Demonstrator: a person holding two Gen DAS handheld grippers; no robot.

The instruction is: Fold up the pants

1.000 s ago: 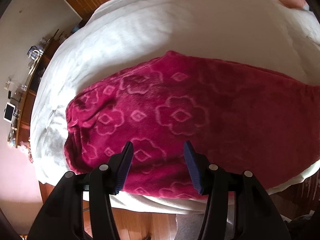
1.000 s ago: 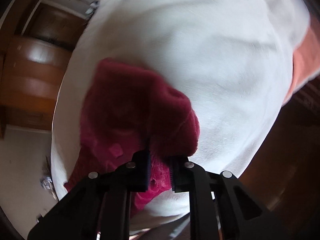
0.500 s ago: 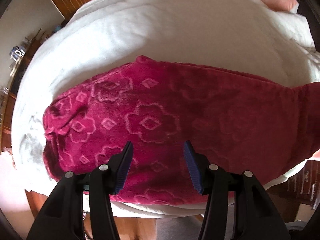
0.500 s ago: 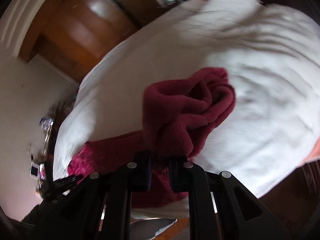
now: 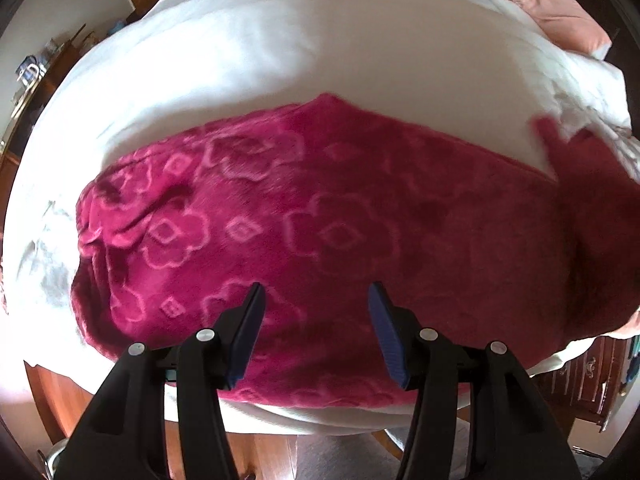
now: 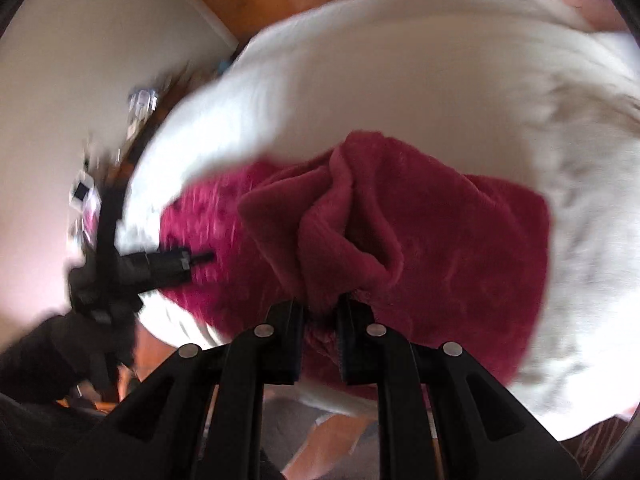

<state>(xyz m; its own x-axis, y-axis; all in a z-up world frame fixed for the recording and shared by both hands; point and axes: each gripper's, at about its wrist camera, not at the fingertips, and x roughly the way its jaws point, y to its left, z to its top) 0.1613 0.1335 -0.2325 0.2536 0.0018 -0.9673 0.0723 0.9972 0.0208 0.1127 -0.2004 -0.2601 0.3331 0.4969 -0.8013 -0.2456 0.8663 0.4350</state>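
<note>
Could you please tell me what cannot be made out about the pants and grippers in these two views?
- Left wrist view: the lifted end of the pants is motion-blurred and cut by the right edge; what holds it is out of sight.
- Right wrist view: the fabric pinched in the right gripper is bunched, so hem or waistband cannot be told.
- Right wrist view: the left gripper is blurred; its opening is unreadable there.
- Both views: the bed edges are cropped.
</note>
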